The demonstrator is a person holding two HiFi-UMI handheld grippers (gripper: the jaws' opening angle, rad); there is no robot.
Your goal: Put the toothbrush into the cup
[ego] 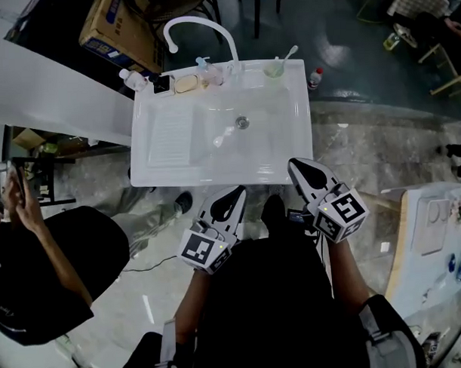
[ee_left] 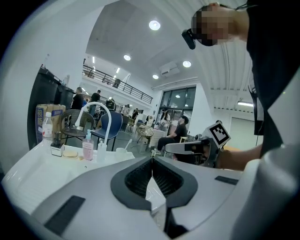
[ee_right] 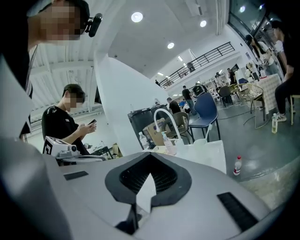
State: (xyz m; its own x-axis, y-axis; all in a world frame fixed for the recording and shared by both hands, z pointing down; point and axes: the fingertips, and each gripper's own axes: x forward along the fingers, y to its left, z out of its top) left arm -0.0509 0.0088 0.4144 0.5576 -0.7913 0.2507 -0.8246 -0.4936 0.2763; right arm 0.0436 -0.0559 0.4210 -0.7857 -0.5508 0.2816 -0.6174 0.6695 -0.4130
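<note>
White sink (ego: 215,175) sat ahead w/ toothbrush (ego: 287,55) already leaning in cup (ego: 273,68), rear right corner. Light, stiff, prob. slick; best gripped mid-handle. Left gripper (ego: 232,198) & right gripper (ego: 299,169) fingers closed, empty.

you are standing on a glossy marbled floor (ego: 350,149). round ceiling lights (ee_left: 154,25) are shining overhead. a railed gallery (ee_left: 117,86) is running along the far wall. a blue chair (ee_right: 206,112) and a cardboard box (ego: 119,29) are sitting beyond the white sink unit (ego: 215,176).
</note>
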